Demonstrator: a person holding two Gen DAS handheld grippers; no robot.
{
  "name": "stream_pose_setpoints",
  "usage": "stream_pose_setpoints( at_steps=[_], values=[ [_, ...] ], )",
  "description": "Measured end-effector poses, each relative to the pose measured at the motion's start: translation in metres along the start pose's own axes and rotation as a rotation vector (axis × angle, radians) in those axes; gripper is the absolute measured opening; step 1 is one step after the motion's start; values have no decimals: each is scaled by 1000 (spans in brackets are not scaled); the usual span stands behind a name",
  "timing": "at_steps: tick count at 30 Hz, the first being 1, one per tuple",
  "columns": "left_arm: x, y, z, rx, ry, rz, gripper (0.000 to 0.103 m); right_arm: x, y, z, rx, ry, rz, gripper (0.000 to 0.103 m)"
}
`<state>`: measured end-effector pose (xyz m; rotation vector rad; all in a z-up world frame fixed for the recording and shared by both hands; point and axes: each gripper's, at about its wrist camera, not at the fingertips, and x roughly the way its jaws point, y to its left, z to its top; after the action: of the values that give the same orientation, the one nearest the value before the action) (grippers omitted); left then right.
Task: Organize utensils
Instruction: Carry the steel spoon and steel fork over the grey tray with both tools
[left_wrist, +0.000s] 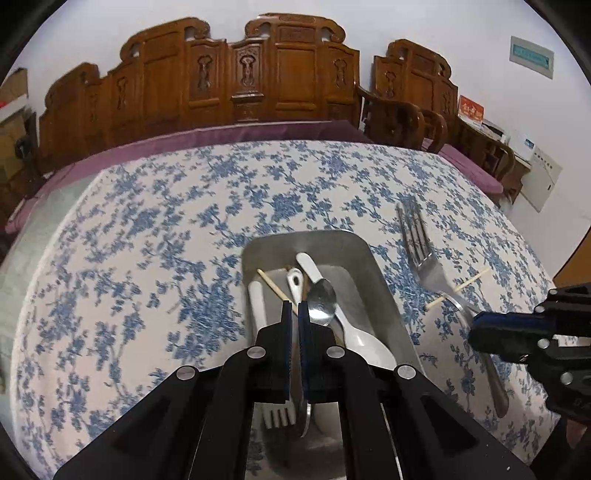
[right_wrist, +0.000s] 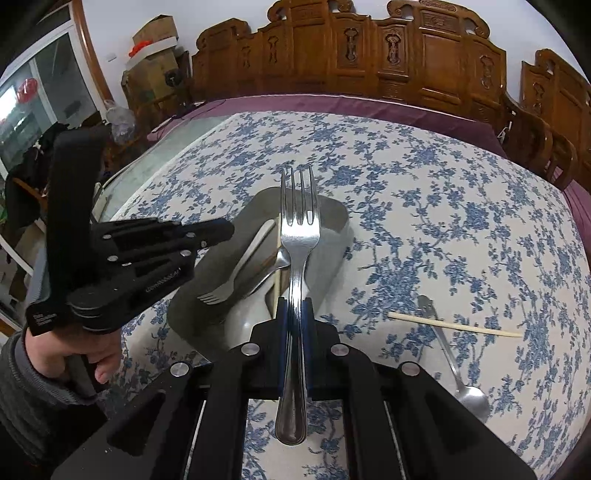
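A metal tray (left_wrist: 306, 240) on the flowered tablecloth holds a white plastic fork (left_wrist: 258, 306), a white spoon (left_wrist: 354, 332), a metal spoon (left_wrist: 322, 299) and a chopstick (left_wrist: 275, 288). My left gripper (left_wrist: 294, 306) hovers over the tray, shut with nothing in it. My right gripper (right_wrist: 294, 302) is shut on the handle of a metal fork (right_wrist: 299, 229), whose tines point away over the tray (right_wrist: 332, 214). From the left wrist that fork (left_wrist: 424, 254) and the right gripper (left_wrist: 476, 328) are seen right of the tray. The left gripper (right_wrist: 229, 230) shows at the tray's left.
On the cloth right of the tray lie a metal spoon (right_wrist: 443, 347) and a loose chopstick (right_wrist: 454, 325). A hand (right_wrist: 74, 350) holds the left gripper. Carved wooden chairs (left_wrist: 258, 74) stand behind the table's far edge.
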<state>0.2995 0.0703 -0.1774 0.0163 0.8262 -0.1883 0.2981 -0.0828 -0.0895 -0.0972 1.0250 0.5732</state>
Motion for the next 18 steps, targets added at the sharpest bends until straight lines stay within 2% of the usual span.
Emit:
stream_pose_setpoints(
  at_steps=[11, 18],
  values=[
    [-14, 27, 7, -17, -33, 60, 3, 24, 22, 13, -5, 13, 32, 9],
    [-16, 48, 9, -68, -46, 62, 3, 50, 37, 23, 6, 34, 47, 9]
  ],
)
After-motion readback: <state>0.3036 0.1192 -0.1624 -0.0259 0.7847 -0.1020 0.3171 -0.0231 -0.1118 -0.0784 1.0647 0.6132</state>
